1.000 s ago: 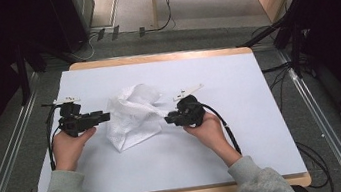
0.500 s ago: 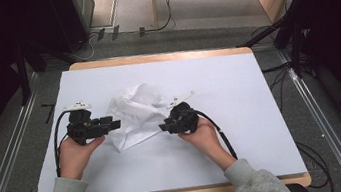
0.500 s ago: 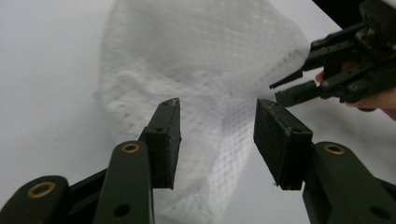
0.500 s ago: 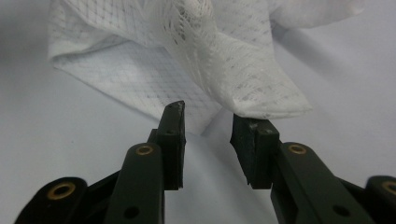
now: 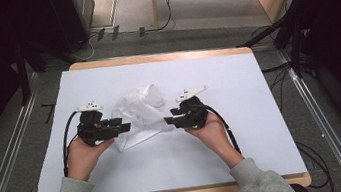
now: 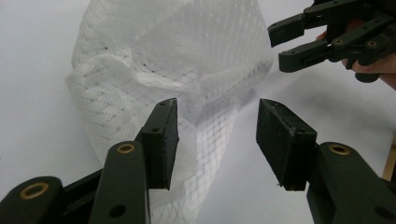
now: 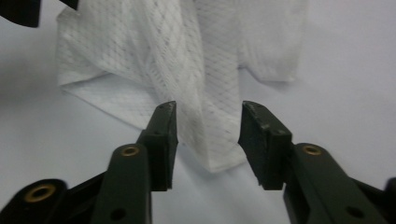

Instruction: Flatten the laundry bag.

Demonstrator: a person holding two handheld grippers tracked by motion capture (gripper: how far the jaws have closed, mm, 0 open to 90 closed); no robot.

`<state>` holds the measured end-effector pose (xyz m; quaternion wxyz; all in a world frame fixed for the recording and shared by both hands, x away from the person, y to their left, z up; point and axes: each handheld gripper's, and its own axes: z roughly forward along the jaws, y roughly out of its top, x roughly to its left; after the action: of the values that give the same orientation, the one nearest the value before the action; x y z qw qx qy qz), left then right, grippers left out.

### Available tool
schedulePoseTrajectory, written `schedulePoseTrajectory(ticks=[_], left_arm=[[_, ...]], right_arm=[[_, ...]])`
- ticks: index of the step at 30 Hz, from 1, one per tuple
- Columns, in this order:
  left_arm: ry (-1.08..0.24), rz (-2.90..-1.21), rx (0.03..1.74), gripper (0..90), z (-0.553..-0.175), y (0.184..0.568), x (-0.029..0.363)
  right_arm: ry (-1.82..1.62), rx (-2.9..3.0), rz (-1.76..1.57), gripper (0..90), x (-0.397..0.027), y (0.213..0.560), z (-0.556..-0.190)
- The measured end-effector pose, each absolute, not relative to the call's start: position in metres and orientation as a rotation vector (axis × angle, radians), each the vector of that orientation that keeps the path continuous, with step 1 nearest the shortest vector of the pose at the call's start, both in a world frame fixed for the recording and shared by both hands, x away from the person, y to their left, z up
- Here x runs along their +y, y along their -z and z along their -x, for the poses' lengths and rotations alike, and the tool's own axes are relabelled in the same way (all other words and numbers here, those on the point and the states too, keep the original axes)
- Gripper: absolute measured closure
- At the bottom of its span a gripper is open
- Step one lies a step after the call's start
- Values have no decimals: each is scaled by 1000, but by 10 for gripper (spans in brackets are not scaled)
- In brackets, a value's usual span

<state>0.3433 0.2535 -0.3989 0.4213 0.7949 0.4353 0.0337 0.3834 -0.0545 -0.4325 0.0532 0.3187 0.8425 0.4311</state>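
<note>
A crumpled white mesh cloth point(image 5: 138, 113) lies on the white tabletop point(image 5: 237, 81) between both hands. My left gripper point(image 5: 123, 124) points right at the cloth's left edge. Its jaws have just been opening and stand open point(image 6: 217, 116), with a fold of mesh point(image 6: 177, 51) lying loose between and beyond the pads. My right gripper point(image 5: 168, 120) points left at the cloth's right edge. Its jaws have also just been opening and stand open point(image 7: 208, 116), a hanging corner of the mesh point(image 7: 177, 51) between them untouched. The right gripper point(image 6: 285, 44) appears far off in the left gripper view.
A wooden rim point(image 5: 158, 57) borders the tabletop. Black cables point(image 5: 228, 128) trail from each gripper toward the near edge. Metal rails point(image 5: 10, 159) run along both sides on the floor, and dark equipment stands beyond the far edge.
My left gripper has moved right and nearer, up to the cloth's left edge. The cloth has settled flatter on the table. The right hand has stayed about where it was.
</note>
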Motion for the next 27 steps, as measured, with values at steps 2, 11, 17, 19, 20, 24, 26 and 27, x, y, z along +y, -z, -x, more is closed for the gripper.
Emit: schedulePoseTrajectory(ticks=[2, 11, 17, 19, 20, 24, 26, 27], left_arm=[[-90, -2000, 1087, 488, -343, 400, 253], [-101, -2012, 1074, 471, -339, 403, 254], [-106, -2031, 1026, 429, -341, 412, 239], [-115, -2035, 1008, 411, -342, 414, 234], [-124, -2041, 993, 406, -342, 414, 231], [-150, -2015, 963, 361, -344, 416, 226], [-133, -1997, 943, 329, -346, 417, 225], [-124, -1994, 939, 308, -347, 418, 223]], right_arm=[[-1288, 2582, -957, 624, -47, 436, -385], [-1384, 2630, -959, 879, -31, 428, -389], [-1525, 2647, -903, 884, -18, 406, -389], [-1550, 2654, -900, 884, -15, 403, -389], [-1564, 2661, -900, 884, -14, 402, -389], [-1589, 2668, -886, 886, -13, 398, -386], [-1588, 2682, -885, 886, -12, 397, -385], [-1599, 2690, -882, 887, -11, 397, -384]])
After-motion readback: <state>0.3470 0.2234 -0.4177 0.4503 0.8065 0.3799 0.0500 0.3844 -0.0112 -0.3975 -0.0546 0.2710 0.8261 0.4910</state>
